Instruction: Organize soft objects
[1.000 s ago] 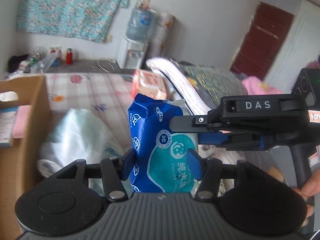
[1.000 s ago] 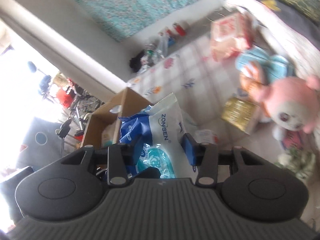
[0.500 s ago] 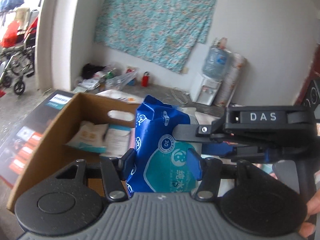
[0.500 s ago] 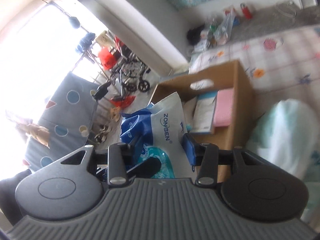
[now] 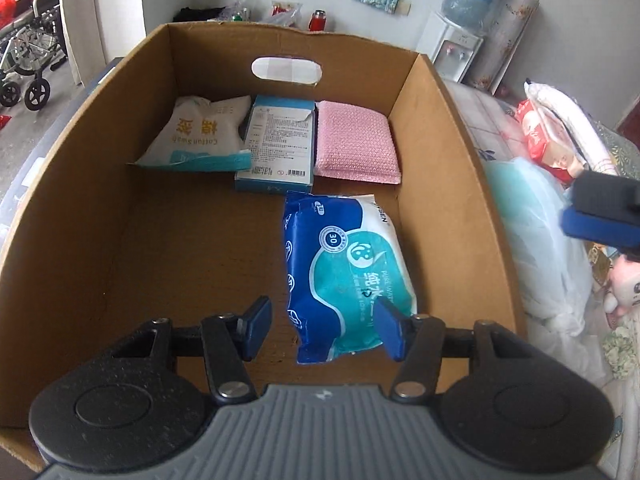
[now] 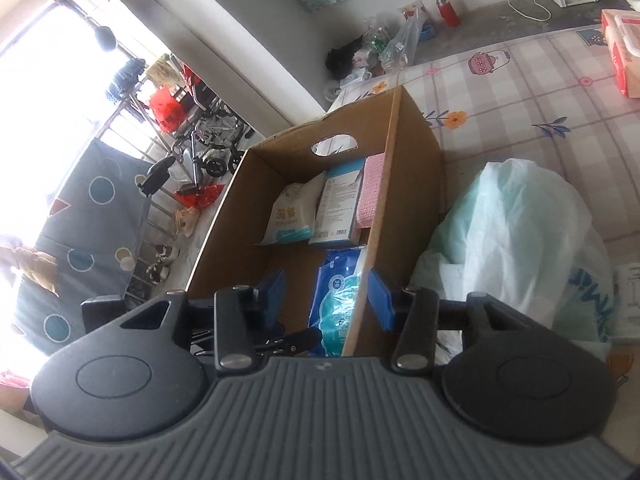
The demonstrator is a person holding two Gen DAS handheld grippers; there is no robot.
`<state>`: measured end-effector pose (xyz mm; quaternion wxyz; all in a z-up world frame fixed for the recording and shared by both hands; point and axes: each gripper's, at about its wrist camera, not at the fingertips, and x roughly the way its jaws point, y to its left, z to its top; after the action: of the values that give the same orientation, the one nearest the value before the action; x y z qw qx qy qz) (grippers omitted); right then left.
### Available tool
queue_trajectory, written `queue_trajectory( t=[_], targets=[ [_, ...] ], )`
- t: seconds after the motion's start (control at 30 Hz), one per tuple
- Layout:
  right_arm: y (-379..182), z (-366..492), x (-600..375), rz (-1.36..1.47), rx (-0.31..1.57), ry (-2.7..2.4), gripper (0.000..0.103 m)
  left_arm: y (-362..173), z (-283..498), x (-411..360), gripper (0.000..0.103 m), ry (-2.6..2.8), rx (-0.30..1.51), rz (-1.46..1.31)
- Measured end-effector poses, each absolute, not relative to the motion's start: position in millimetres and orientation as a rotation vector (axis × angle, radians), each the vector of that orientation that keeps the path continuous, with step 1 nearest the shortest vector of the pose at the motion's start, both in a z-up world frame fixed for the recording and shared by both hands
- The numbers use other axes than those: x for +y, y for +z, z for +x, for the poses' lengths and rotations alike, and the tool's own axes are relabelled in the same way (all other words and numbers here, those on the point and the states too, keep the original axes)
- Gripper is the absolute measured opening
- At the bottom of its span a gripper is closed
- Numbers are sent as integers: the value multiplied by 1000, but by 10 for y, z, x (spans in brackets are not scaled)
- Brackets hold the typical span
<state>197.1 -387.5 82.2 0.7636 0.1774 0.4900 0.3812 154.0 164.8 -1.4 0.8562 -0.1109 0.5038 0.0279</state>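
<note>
Since a second ago the wet-wipes pack [image 5: 346,276] has left both tools and lies flat on the cardboard box [image 5: 440,152] floor, near its right wall. Left tool [image 5: 324,326] and right tool [image 6: 326,300] stand spread, empty. Advise withdrawing straight up, clear of the wall.

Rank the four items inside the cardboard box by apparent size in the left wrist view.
1. blue wipes pack, though it lies nearest the camera.
2-3. cotton swab bag and pink cloth look alike; no ranking.
4. blue-edged box.
</note>
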Motion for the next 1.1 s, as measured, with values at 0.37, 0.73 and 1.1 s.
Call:
queue_trajectory(
  t=[0.37,0.73,1.1],
  targets=[
    [521,2056,-4532,533,1089,749,46,-392,1867,1969,53,76,1234,-501],
    [296,2039,-4814,580,1126,703,47,-359,1999,1741,58,142,1148,-475],
    [252,1911,-5021,603,1103,688,61,-2,1763,1674,74,178,1005,-455]
  ],
)
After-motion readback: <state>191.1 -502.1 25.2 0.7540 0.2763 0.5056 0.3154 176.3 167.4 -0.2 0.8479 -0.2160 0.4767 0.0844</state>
